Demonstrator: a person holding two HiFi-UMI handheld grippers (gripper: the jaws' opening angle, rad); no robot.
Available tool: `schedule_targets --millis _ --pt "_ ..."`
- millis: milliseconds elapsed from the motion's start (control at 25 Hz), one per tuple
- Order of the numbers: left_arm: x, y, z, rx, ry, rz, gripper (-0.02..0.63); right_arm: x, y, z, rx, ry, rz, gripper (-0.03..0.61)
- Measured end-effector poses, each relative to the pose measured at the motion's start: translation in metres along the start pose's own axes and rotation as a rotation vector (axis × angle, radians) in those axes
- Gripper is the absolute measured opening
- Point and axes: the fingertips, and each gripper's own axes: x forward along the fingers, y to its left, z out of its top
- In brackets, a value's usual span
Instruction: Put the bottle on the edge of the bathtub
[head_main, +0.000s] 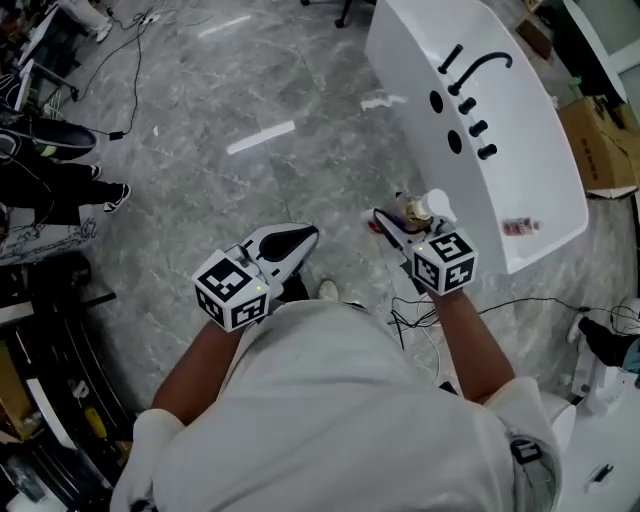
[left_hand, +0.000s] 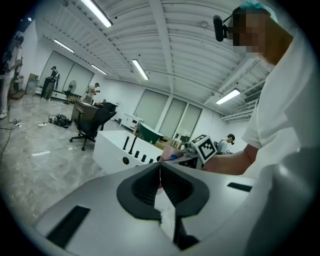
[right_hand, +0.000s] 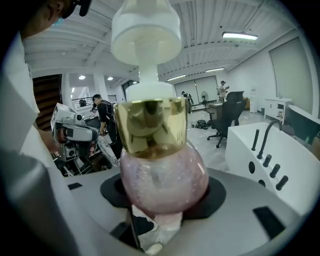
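Transport step, by the look of it: right claw (head_main: 402, 226) is clamped on the round pink glass bottle with gold collar and white pump cap (right_hand: 162, 167), pump end up, clear of any surface. Left claw (left_hand: 160, 172) is closed on nothing, idle off to its side. White bathtub with black taps (head_main: 545, 175) lies ahead-right of the right claw. Next move probably needs the bottle carried over the flat rim, lowered upright, then released.
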Motion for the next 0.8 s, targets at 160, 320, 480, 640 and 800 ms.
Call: schedule_targets --millis 160,320,480,640,800 --pt "0.027 0.043 0.02 0.005 0.001 -0.035 0.018 0.027 -0.033 0.02 -0.014 0.008 -0.039 0.238" --pt "0.056 0.094 0.048 0.021 0.027 -0.095 0.018 0.057 -0.075 0.046 0.031 0.011 -0.102 0.238" --pt "0.076 0.143 0.084 0.073 0.05 -0.162 0.018 0.08 -0.118 0.084 0.064 -0.006 -0.188 0.238" --pt "0.101 0.187 0.114 0.125 0.077 -0.201 0.018 0.102 -0.17 0.122 0.089 -0.044 -0.261 0.238" --pt "0.125 0.216 0.135 0.133 0.085 -0.211 0.018 0.124 -0.217 0.151 0.106 -0.054 -0.293 0.238"
